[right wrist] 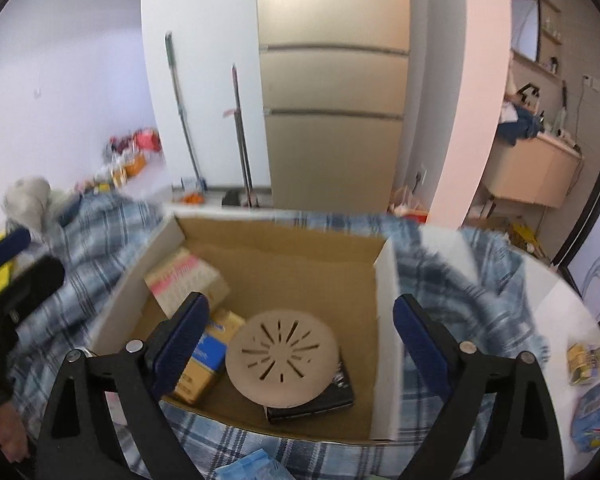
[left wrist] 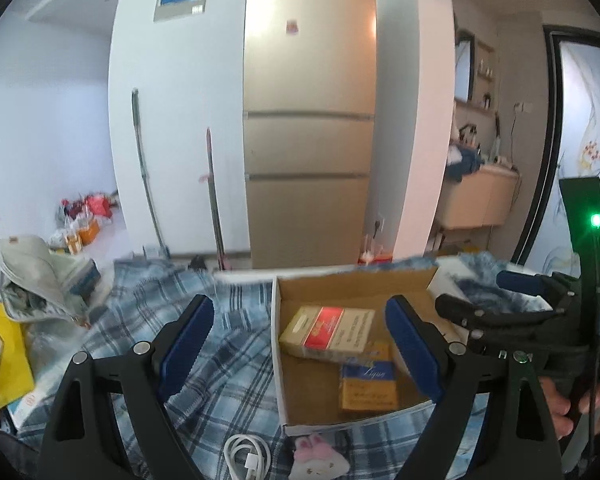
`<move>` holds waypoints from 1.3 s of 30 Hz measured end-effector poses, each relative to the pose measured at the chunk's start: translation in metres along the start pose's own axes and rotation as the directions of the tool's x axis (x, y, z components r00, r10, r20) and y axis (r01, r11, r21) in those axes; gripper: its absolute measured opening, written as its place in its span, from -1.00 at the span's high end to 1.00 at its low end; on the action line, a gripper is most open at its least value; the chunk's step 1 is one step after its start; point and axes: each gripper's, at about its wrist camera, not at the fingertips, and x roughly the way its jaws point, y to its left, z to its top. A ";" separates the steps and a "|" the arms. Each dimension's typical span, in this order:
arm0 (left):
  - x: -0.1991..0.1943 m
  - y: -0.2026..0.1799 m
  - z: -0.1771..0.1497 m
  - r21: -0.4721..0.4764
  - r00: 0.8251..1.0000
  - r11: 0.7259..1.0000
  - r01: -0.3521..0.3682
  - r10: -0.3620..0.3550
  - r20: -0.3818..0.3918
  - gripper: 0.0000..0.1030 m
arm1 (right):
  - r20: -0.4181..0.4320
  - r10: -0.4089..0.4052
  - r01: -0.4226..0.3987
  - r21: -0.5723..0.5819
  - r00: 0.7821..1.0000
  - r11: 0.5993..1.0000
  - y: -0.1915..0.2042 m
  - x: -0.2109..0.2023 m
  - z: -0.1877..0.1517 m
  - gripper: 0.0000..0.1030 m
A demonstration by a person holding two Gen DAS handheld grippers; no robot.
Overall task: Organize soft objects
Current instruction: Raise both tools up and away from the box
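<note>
A shallow cardboard box (right wrist: pixel 384 344) with white outer walls sits on a blue plaid cloth (left wrist: pixel 228 360) spread over the surface. Inside lie a round tan disc (right wrist: pixel 282 358) with slots cut in it, resting partly on a flat black packet (right wrist: pixel 336 396), beside a yellow and blue packet (right wrist: pixel 204 364) and a cream and red carton (right wrist: pixel 188 280). Just in front of the box, on the cloth, are a small pink and white plush toy (left wrist: pixel 318 458) and a coiled white cable (left wrist: pixel 246 454). A crumpled grey bag (left wrist: pixel 40 276) and a yellow one (left wrist: pixel 4 356) crowd the left edge.

The right tongs (right wrist: pixel 300 344) hover over the box, angled down, jaws wide and empty. The left tongs (left wrist: pixel 300 344) hang over the box's left wall, also wide with nothing between them.
</note>
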 end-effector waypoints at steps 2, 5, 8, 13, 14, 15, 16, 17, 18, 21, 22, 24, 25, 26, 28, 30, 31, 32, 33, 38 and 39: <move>-0.019 -0.004 0.007 0.020 0.998 1.000 -0.013 0.011 0.054 -0.74 | 0.047 0.003 -0.003 -0.006 0.999 1.000 -0.001 -0.022 0.009 -0.83; -0.048 -0.007 0.016 0.034 0.994 0.999 -0.007 0.003 0.108 -0.74 | 0.130 0.008 -0.005 -0.018 0.992 1.000 -0.002 -0.057 0.013 -0.96; -0.079 -0.012 0.022 0.051 0.988 0.999 0.003 -0.010 0.155 -0.74 | 0.207 0.004 0.004 -0.037 0.978 0.999 -0.002 -0.090 0.010 -0.98; -0.129 -0.014 0.020 0.043 0.963 0.999 -0.009 -0.003 0.268 -1.00 | 0.306 -0.040 0.040 0.007 0.951 0.999 -0.005 -0.134 -0.002 -0.99; -0.138 -0.015 0.018 0.033 0.957 0.999 -0.015 0.005 0.288 -1.00 | 0.324 -0.046 0.042 0.018 0.945 0.999 -0.006 -0.141 -0.005 -0.99; -0.146 -0.014 0.016 0.031 0.956 1.000 -0.003 -0.006 0.294 -1.00 | 0.341 -0.044 0.039 0.021 0.939 0.999 -0.006 -0.148 -0.007 -0.99; -0.150 -0.013 0.015 0.035 0.957 0.999 0.008 -0.018 0.291 -1.00 | 0.356 -0.040 0.036 0.019 0.934 0.999 -0.006 -0.155 -0.009 -0.99; -0.154 -0.013 0.013 0.038 0.959 0.999 0.020 -0.030 0.281 -1.00 | 0.369 -0.037 0.036 0.011 0.929 0.999 -0.004 -0.162 -0.011 -0.99; -0.158 -0.013 0.012 0.041 0.961 0.999 0.026 -0.036 0.275 -1.00 | 0.379 -0.035 0.037 0.003 0.925 0.999 -0.002 -0.168 -0.013 -0.99; -0.168 -0.013 0.006 0.071 0.958 0.997 0.036 -0.055 0.281 -1.00 | 0.407 -0.027 0.033 -0.008 0.913 0.999 0.003 -0.182 -0.020 -0.99; -0.171 -0.013 0.004 0.085 0.955 0.996 0.032 -0.055 0.290 -1.00 | 0.414 -0.026 0.034 -0.011 0.910 0.999 0.006 -0.185 -0.022 -0.99; -0.179 -0.013 -0.003 0.093 0.950 0.995 0.021 -0.048 0.308 -1.00 | 0.422 -0.016 0.029 -0.024 0.907 0.999 0.010 -0.191 -0.026 -0.99; -0.180 -0.012 -0.004 0.092 0.948 0.995 0.024 -0.052 0.313 -1.00 | 0.426 -0.010 0.026 -0.032 0.905 0.999 0.012 -0.193 -0.030 -0.99; -0.183 -0.011 -0.008 0.089 0.947 0.995 0.036 -0.063 0.315 -1.00 | 0.433 -0.008 0.026 -0.036 0.901 0.999 0.015 -0.194 -0.034 -0.99; -0.187 -0.009 -0.012 0.083 0.947 0.995 0.053 -0.076 0.313 -1.00 | 0.446 -0.011 0.031 -0.036 0.895 0.999 0.018 -0.195 -0.041 -0.99; -0.191 -0.006 -0.019 0.069 0.944 0.996 0.049 -0.069 0.322 -1.00 | 0.442 -0.008 0.029 -0.042 0.897 0.999 0.020 -0.194 -0.049 -0.99; -0.191 -0.004 -0.023 0.060 0.942 0.997 0.041 -0.059 0.331 -1.00 | 0.433 0.000 0.024 -0.049 0.901 0.998 0.022 -0.191 -0.051 -0.99; -0.190 -0.002 -0.028 0.049 0.940 0.998 0.033 -0.047 0.338 -1.00 | 0.426 0.005 0.019 -0.054 0.905 0.998 0.022 -0.188 -0.053 -0.99; -0.188 0.000 -0.032 0.045 0.942 0.999 0.031 -0.044 0.333 -1.00 | 0.422 0.008 0.017 -0.056 0.907 0.998 0.022 -0.185 -0.055 -0.99; -0.168 0.005 -0.044 0.076 0.956 0.997 0.001 -0.024 0.293 -1.00 | 0.375 -0.005 0.020 -0.035 0.927 0.999 0.019 -0.166 -0.064 -0.99; -0.163 0.007 -0.046 0.076 0.958 0.997 0.000 -0.022 0.286 -1.00 | 0.362 0.009 0.003 -0.033 0.932 0.999 0.017 -0.162 -0.067 -0.99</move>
